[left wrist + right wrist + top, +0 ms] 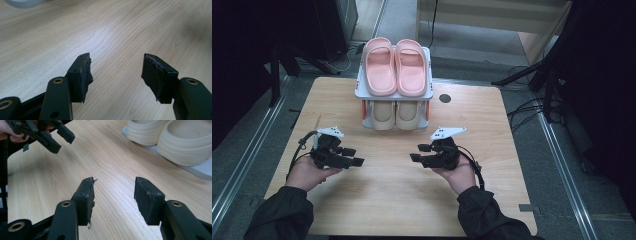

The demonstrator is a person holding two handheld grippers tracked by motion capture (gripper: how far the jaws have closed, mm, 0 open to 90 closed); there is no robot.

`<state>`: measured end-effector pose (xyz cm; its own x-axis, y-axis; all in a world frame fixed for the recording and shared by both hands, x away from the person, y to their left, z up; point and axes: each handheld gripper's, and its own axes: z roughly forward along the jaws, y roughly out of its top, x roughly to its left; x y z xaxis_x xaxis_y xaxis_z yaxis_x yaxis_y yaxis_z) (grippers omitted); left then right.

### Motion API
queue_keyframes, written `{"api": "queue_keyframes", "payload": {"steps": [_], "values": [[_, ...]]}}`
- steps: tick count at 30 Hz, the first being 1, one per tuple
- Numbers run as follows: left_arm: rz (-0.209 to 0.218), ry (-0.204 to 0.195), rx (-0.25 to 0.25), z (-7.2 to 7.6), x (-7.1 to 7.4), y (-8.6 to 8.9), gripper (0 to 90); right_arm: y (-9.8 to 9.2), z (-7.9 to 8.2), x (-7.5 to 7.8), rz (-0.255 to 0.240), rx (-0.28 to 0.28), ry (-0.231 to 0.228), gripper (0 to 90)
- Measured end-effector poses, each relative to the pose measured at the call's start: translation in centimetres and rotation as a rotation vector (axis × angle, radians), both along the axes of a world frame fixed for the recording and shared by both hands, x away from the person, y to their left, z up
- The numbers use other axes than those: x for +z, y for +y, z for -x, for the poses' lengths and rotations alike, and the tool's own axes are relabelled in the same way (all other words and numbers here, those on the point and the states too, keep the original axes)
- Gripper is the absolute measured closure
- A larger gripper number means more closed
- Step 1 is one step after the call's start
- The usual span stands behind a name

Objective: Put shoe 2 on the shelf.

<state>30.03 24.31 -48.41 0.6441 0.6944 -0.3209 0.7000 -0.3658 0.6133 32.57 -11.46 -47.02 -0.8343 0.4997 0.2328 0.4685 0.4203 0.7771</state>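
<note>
A small two-tier grey shoe rack (359, 92) stands at the far middle of the wooden table (402, 200). A pair of pink slippers (395, 67) lies on its top shelf, and a pair of cream slippers (395, 115) sits on the lower shelf (202, 171). My left gripper (353, 156) hovers low over the table at the left, open and empty (116, 75). To the right my right gripper (419, 153) also stands open with nothing between its jaws (114, 197). The two point toward each other. In the right gripper view the left gripper (62, 138) shows at top left.
A dark round hole (445, 98) is set in the table right of the rack. Bare wood lies between the grippers and toward the near edge. Dark stands and cables (532, 107) surround the table on the floor.
</note>
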Motion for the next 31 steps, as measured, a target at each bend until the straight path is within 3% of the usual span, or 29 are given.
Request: {"api": "queue_keyframes", "payload": {"steps": [27,31], "values": [[-0.003,0.016,-0.003,0.04,-0.12,0.15,36.8,0.05,-0.30,-0.48,0.018,-0.003,0.014,49.3],[-0.029,0.024,-0.025,0.02,-0.41,-0.50,35.5,0.17,-0.46,-0.75,0.023,0.006,0.030,41.6]]}}
